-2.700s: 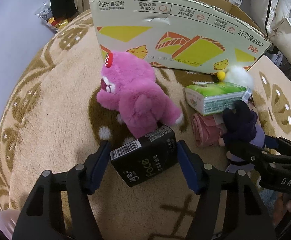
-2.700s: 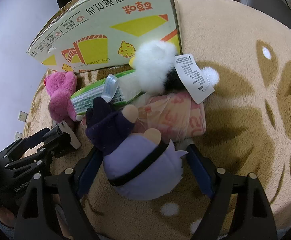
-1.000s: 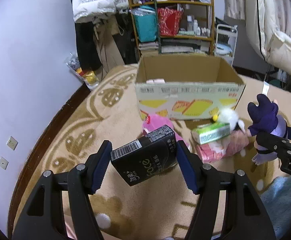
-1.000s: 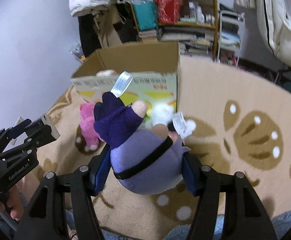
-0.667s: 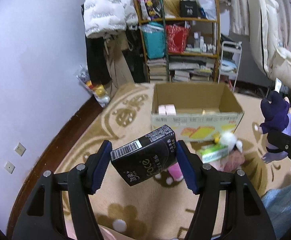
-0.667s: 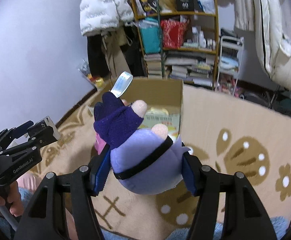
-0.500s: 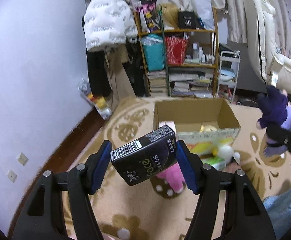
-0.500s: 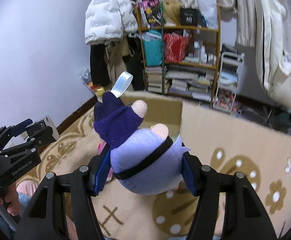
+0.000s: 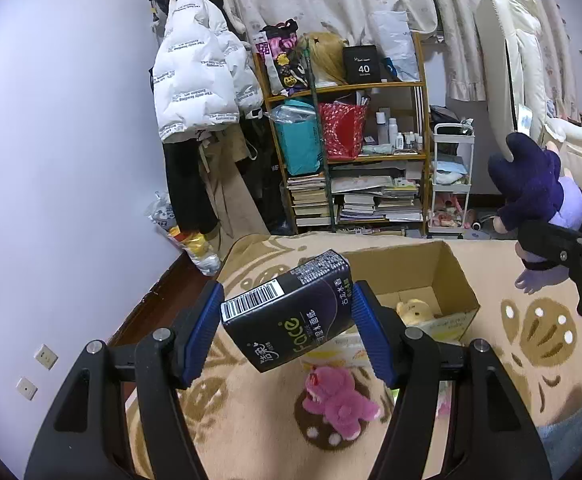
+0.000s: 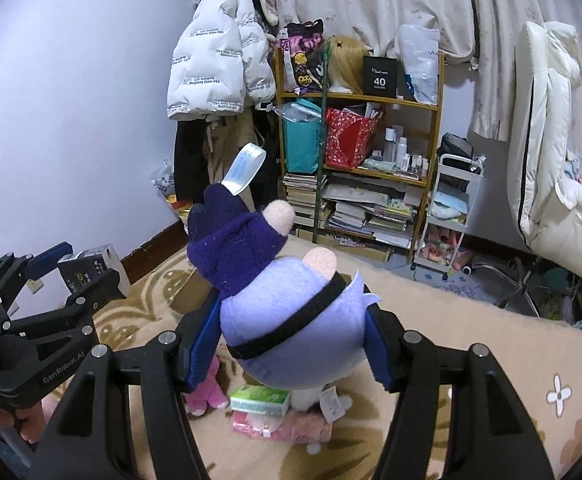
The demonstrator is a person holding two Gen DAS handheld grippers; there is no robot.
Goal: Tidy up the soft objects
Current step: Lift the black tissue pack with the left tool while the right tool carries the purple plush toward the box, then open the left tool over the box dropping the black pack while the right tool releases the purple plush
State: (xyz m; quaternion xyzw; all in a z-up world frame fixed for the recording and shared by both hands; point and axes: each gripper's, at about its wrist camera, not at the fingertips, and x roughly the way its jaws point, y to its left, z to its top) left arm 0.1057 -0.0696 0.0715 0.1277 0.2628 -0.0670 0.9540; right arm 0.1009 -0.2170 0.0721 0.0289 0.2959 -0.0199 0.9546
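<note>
Both loads now lifted way up off the rug vs a few secs ago: my left gripper [image 9: 287,320] pinching the black tissue pack [image 9: 289,316] frame center, right gripper [image 10: 291,340] clamping the purple plush [image 10: 287,312], cardboard box [image 9: 447,280] lower right, so imo drop-off's next.

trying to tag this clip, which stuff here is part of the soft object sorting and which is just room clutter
Part of the job:
- black tissue pack, held in the left tongs
- purple plush, held in the right tongs
- cardboard box
- pink plush
- green tissue pack
- pink pack

Just lying about:
- bookshelf
- white jacket
- rolling cart
</note>
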